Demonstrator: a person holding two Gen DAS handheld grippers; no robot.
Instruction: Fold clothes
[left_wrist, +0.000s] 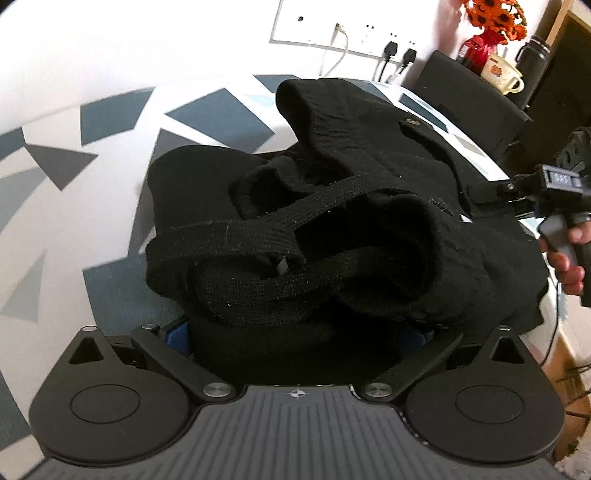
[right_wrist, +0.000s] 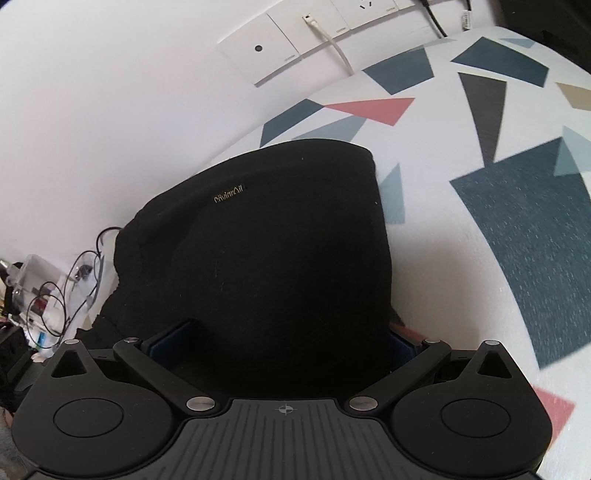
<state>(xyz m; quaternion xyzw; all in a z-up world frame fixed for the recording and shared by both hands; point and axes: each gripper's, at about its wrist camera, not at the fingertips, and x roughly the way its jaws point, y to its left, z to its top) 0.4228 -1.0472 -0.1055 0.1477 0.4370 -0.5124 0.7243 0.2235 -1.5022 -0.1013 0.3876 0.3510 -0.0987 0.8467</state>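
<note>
A black knit garment (left_wrist: 369, 177) lies bunched on the patterned tablecloth (left_wrist: 110, 192), its ribbed straps (left_wrist: 258, 229) looped across the front. In the left wrist view its fabric spreads between the wide-apart blue pads (left_wrist: 176, 332) of my left gripper (left_wrist: 297, 332), which stands open. The right gripper (left_wrist: 476, 194) reaches into the garment's right edge, held by a hand (left_wrist: 569, 266). Seen from the right wrist, the garment (right_wrist: 277, 240) with a small gold label (right_wrist: 228, 194) fills the gap of my right gripper (right_wrist: 286, 343). Its blue pads (right_wrist: 173, 343) stand far apart, tips hidden under cloth.
A wall with a socket strip and plugged cables (left_wrist: 354, 40) runs behind the table. Orange flowers in a red vase (left_wrist: 487, 33), a mug (left_wrist: 502, 74) and a black box (left_wrist: 472, 96) stand at the back right. Clear containers with wires (right_wrist: 48, 288) sit left of the garment.
</note>
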